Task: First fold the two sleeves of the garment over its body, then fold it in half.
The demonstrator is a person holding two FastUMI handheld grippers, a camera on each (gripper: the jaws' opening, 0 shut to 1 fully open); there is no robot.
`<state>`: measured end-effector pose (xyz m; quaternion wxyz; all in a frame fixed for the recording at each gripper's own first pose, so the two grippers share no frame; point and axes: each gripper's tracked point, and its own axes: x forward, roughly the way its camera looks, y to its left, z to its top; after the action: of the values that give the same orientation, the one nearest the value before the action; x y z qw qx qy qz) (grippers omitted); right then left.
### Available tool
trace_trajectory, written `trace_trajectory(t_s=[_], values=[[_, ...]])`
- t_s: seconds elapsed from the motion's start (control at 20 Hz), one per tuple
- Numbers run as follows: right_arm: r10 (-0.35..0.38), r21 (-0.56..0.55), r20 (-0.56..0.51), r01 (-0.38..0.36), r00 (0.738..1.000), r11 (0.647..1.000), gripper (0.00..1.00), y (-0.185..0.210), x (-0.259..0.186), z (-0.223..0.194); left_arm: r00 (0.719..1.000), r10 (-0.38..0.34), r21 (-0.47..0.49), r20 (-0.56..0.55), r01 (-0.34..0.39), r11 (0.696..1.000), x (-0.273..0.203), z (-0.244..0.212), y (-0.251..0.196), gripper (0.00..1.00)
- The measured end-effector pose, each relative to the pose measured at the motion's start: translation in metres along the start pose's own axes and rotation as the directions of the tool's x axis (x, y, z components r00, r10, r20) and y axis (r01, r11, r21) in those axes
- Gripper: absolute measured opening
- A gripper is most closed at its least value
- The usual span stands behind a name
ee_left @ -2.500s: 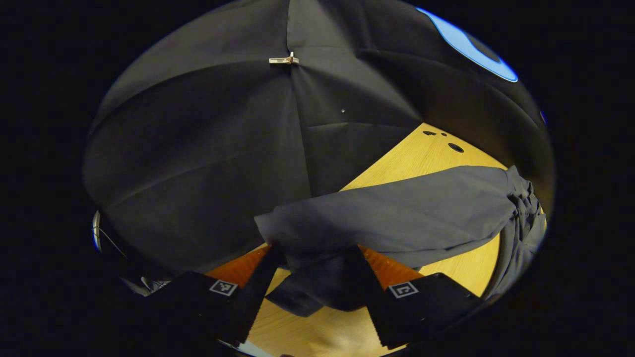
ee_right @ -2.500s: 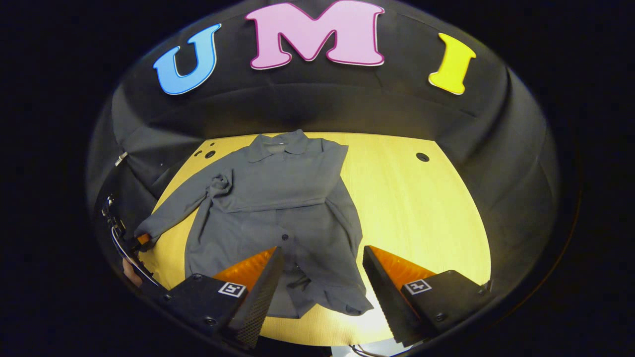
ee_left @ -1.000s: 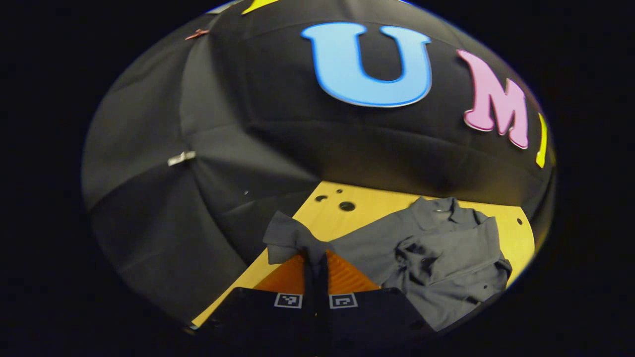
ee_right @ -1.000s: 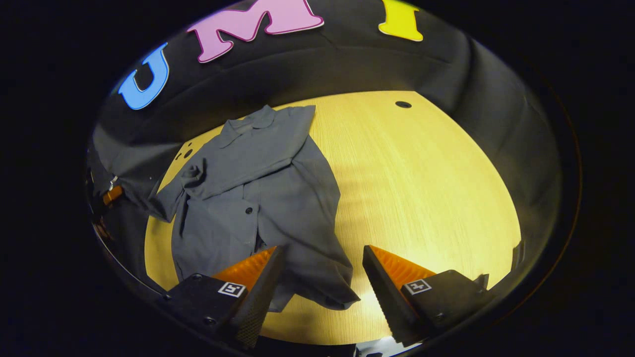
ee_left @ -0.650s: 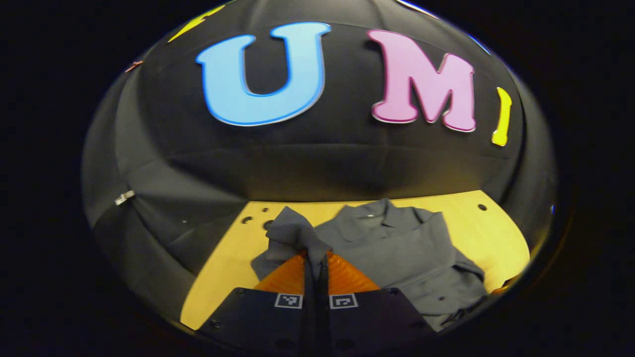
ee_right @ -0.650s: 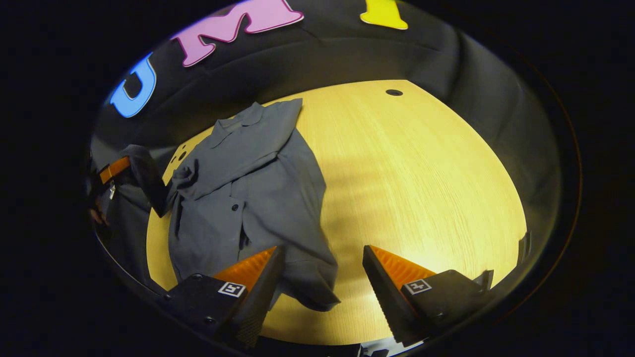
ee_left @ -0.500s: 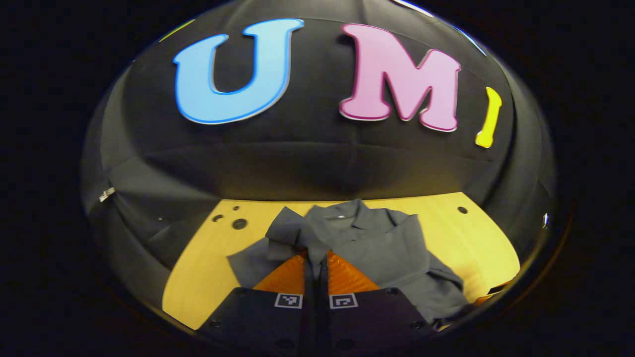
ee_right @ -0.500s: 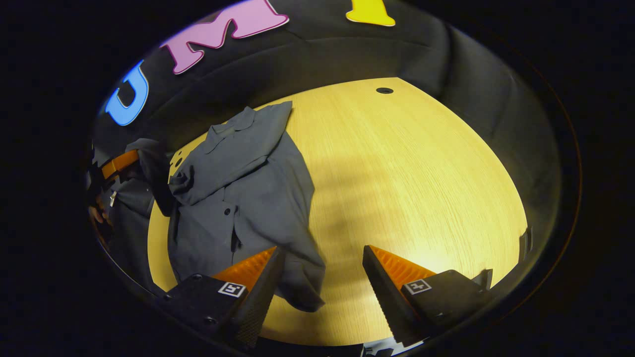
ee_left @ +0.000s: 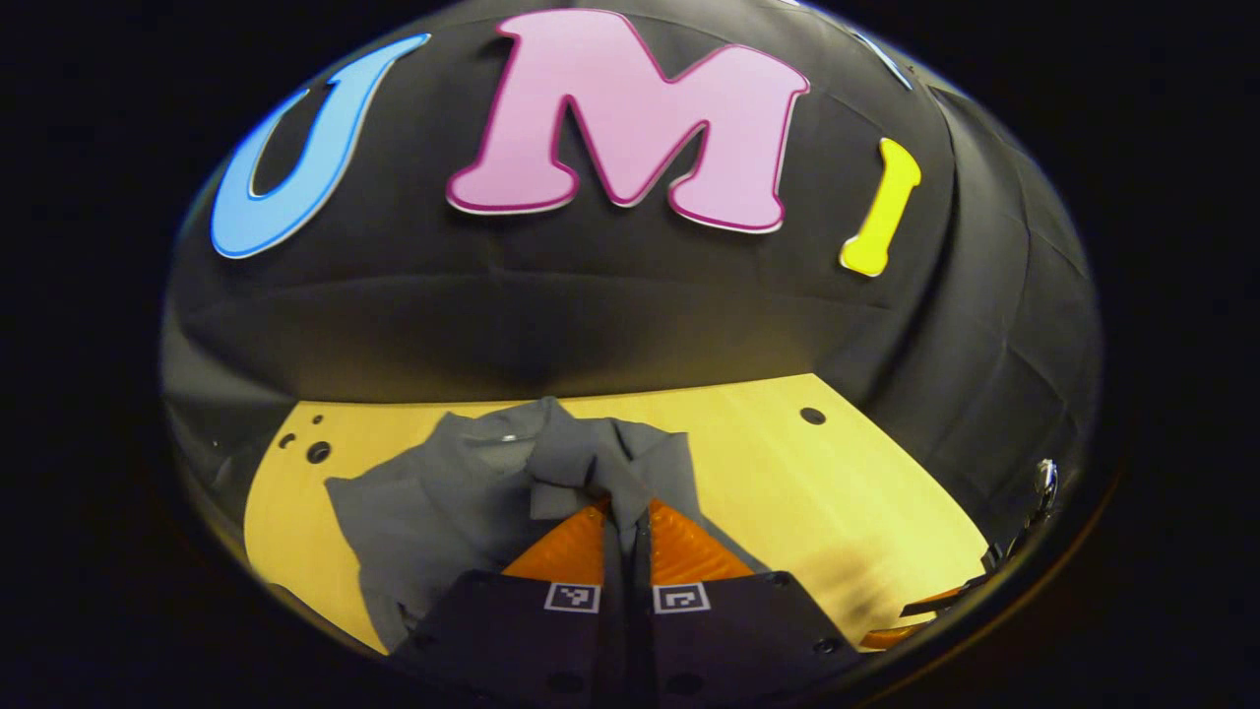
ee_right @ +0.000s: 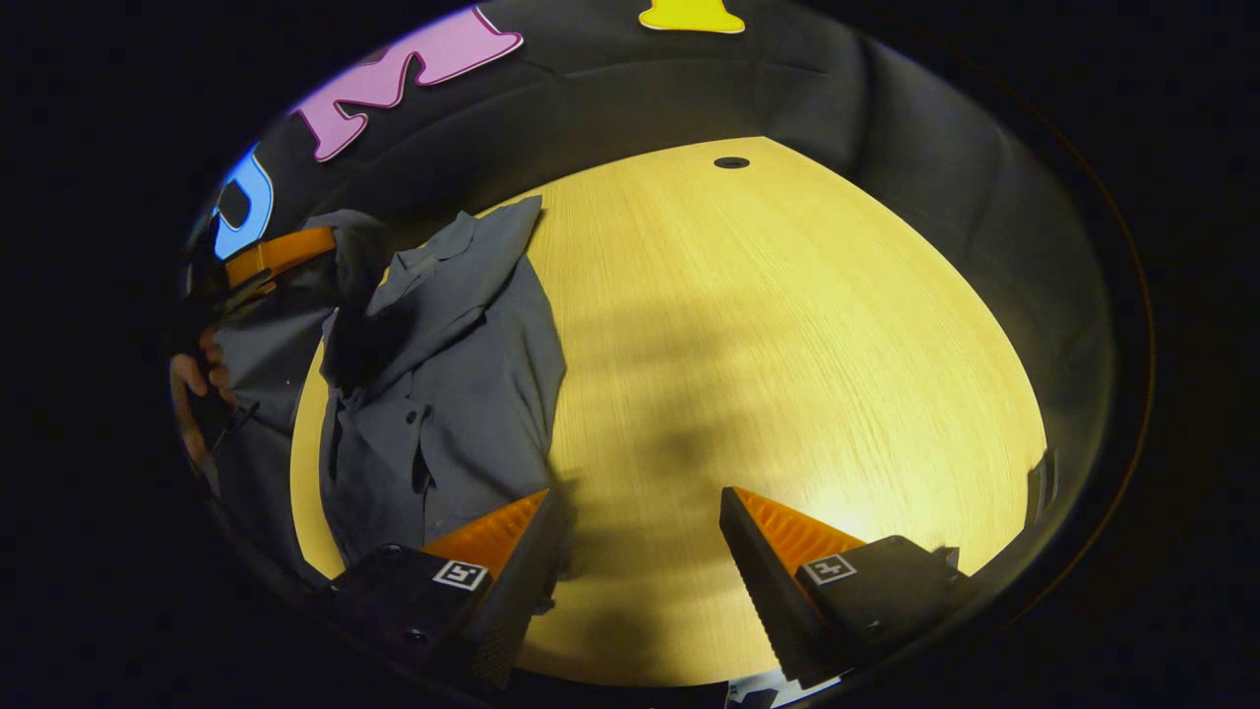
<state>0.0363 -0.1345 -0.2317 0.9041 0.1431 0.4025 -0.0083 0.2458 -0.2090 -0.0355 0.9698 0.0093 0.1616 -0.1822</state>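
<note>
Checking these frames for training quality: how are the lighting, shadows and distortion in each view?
Left gripper view: fisheye bows the table edge; the shirt is dim but sharp, its sleeve pinched in the left tongs. Right gripper view: a bright glare patch near the right tongs, soft shadows across the wood, shirt dark at frame edge.

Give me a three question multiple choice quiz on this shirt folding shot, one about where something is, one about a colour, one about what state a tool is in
1. Where is the garment on the table?
A. left part
B. right part
C. hanging off the right edge

2. What colour is the garment?
A. white
B. grey
C. red

3. What state is the left tool in?
A. wide open
B. shut on the sleeve
C. resting empty on the table

Answers: 1 A, in the right gripper view it lies at the left; 2 B, grey cloth in both views; 3 B, its fingers meet around the sleeve cloth.
</note>
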Motion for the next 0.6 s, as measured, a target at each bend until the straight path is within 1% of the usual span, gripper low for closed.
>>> trace_trajectory(t_s=[0.2,0.3,0.35,0.4,0.5,0.55,0.6], values=[[0.002,0.007,-0.017,-0.001,1.000,1.000,0.99,-0.010,0.003,0.000,0.996,-0.080,-0.031,-0.024,0.080,0.996,0.024,-0.005,-0.040,0.05],[-0.003,0.004,-0.019,0.003,1.000,1.000,0.99,-0.013,0.005,0.000,0.996,-0.085,-0.019,-0.035,0.084,0.996,0.035,-0.008,-0.047,0.07],[-0.004,0.004,-0.021,0.004,1.000,1.000,0.99,-0.015,0.004,-0.001,0.995,-0.083,-0.008,-0.048,0.083,0.997,0.039,-0.011,-0.049,0.09],[-0.005,0.007,-0.023,0.006,1.000,1.000,0.99,-0.015,0.005,-0.001,0.994,-0.090,0.000,-0.060,0.091,0.996,0.042,-0.014,-0.053,0.12],[-0.005,0.011,-0.023,0.005,1.000,1.000,0.99,-0.012,0.005,-0.002,0.992,-0.109,-0.006,-0.067,0.109,0.994,0.045,-0.017,-0.057,0.21],[-0.005,0.014,-0.022,0.005,1.000,1.000,0.99,-0.010,0.005,-0.002,0.989,-0.131,-0.019,-0.064,0.130,0.991,0.041,-0.015,-0.061,0.27],[-0.004,0.016,-0.018,0.005,1.000,1.000,0.99,-0.007,0.005,-0.002,0.988,-0.144,-0.029,-0.057,0.142,0.989,0.039,-0.014,-0.062,0.35]])
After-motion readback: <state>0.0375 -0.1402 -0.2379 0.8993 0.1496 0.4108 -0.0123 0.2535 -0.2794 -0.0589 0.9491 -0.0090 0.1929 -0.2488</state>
